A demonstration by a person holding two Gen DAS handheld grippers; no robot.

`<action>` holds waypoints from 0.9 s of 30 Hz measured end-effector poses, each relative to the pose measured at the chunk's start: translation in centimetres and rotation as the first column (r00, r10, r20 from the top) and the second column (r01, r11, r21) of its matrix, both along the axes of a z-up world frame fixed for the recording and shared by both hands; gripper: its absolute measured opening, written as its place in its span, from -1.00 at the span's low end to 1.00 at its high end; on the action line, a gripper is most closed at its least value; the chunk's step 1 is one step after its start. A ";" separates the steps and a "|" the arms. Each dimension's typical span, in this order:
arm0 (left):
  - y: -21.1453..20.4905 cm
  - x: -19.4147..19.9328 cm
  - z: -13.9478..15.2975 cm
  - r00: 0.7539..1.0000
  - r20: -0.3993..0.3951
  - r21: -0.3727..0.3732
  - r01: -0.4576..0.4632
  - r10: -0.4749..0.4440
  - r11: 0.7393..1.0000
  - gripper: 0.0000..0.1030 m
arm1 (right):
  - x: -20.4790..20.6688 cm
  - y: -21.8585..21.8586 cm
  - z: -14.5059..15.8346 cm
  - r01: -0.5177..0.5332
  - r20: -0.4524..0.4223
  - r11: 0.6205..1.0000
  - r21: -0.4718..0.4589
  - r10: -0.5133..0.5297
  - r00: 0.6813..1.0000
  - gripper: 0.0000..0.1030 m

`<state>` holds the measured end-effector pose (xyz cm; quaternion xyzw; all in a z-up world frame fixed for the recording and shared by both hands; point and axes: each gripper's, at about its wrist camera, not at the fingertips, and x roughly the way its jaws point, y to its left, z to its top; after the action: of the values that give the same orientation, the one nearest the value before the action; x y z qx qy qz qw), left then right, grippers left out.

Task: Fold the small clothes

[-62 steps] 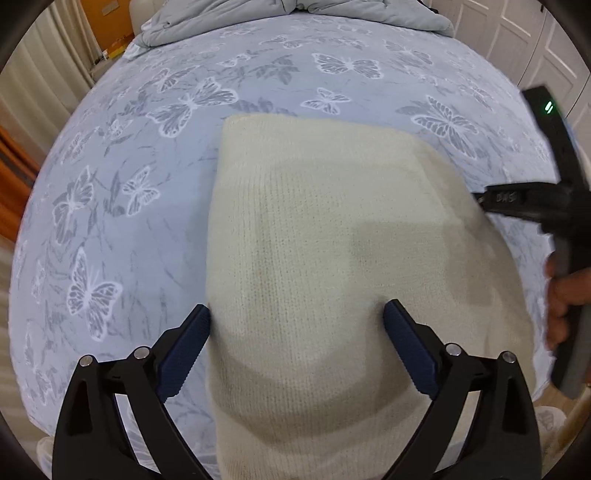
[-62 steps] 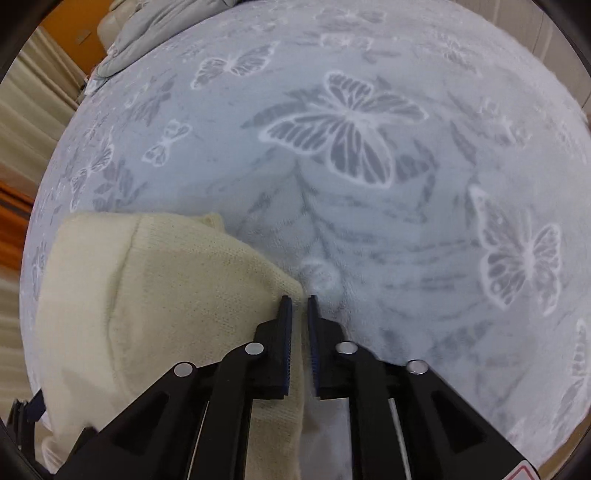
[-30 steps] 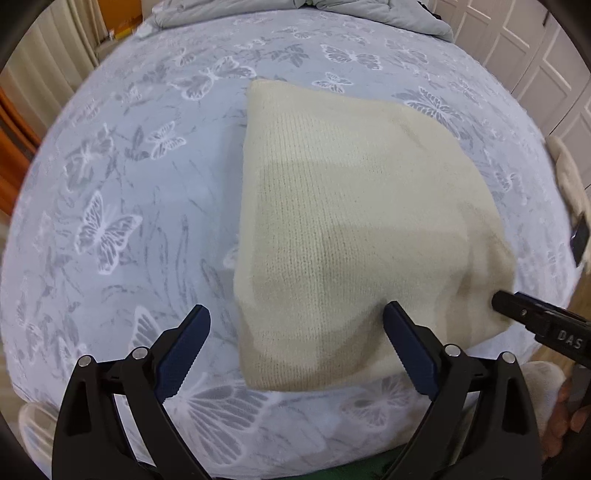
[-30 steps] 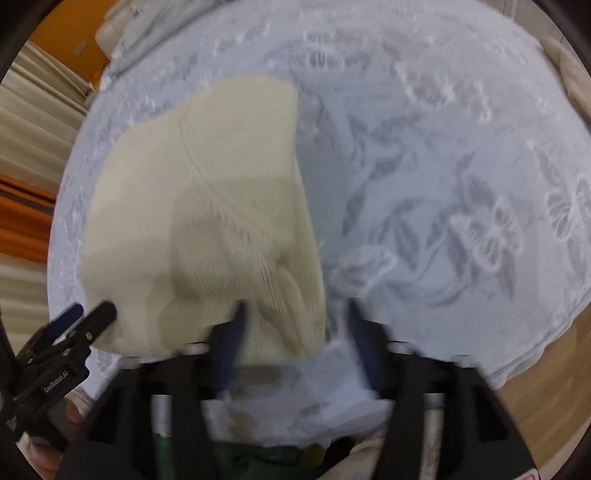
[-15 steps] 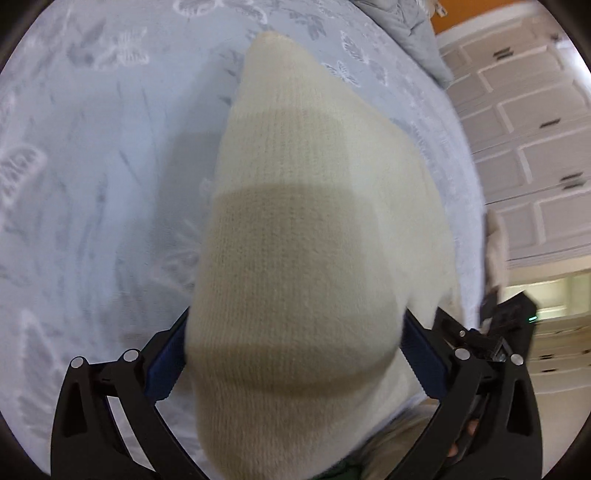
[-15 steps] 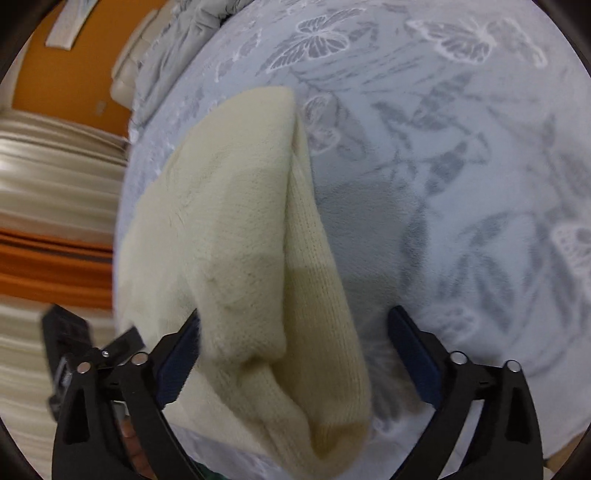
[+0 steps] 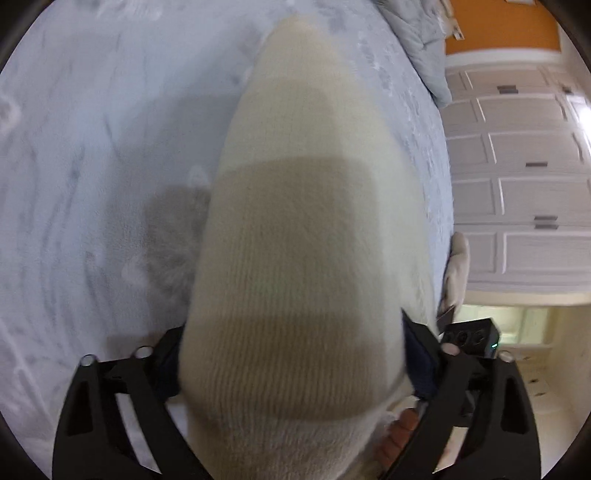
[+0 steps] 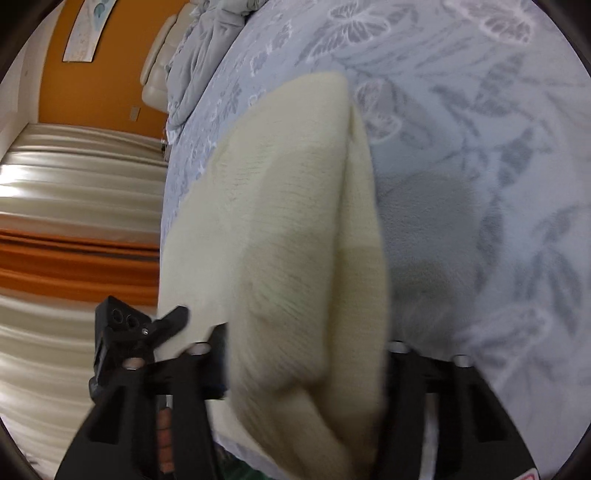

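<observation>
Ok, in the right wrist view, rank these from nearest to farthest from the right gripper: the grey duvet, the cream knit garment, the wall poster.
1. cream knit garment: bulging between the fingers of the right gripper, at bottom centre.
2. grey duvet: bunched at the far end of the butterfly bedspread, upper left of centre.
3. wall poster: on the orange wall beyond the bed, top left.

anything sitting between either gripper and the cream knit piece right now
Nothing visible does. The cream knit piece already lies between the open jaws of the left gripper and of the right gripper, draped over the butterfly bedspread. Both views are blurred.
</observation>
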<state>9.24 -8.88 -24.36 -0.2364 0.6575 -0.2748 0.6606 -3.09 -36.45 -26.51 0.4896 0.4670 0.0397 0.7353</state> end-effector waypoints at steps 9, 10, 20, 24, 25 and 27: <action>2.7 -5.7 6.8 0.997 -0.020 0.047 0.069 -0.068 0.997 0.47 | -6.9 3.4 7.6 -0.076 -0.025 0.995 -0.058 0.075 0.997 -0.22; 3.6 -7.2 7.6 0.996 -0.026 0.054 0.083 -0.082 0.995 0.47 | -8.2 4.2 8.3 -0.089 -0.028 0.994 -0.062 0.087 0.996 -0.22; 11.5 -16.0 16.4 0.990 0.102 -0.021 0.102 -0.099 0.995 0.46 | -17.9 12.4 18.6 -0.153 0.104 0.972 -0.181 0.173 0.979 -0.22; 13.6 -15.9 22.0 0.968 0.244 -0.081 0.073 -0.051 0.994 0.46 | -17.1 14.7 24.3 -0.149 0.235 0.953 -0.265 0.214 0.948 -0.22; 14.0 -15.6 23.9 0.955 0.295 -0.098 0.070 -0.038 0.993 0.46 | -16.9 15.1 25.8 -0.145 0.270 0.948 -0.284 0.224 0.936 -0.22; 14.9 -14.9 27.1 0.924 0.381 -0.135 0.065 -0.008 0.989 0.46 | -16.2 15.8 29.3 -0.128 0.354 0.935 -0.332 0.249 0.901 -0.22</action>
<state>-5.65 6.00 2.76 -0.2139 0.4998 -0.3747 0.7510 -19.27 -20.62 2.84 0.3062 0.3570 0.1368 0.8718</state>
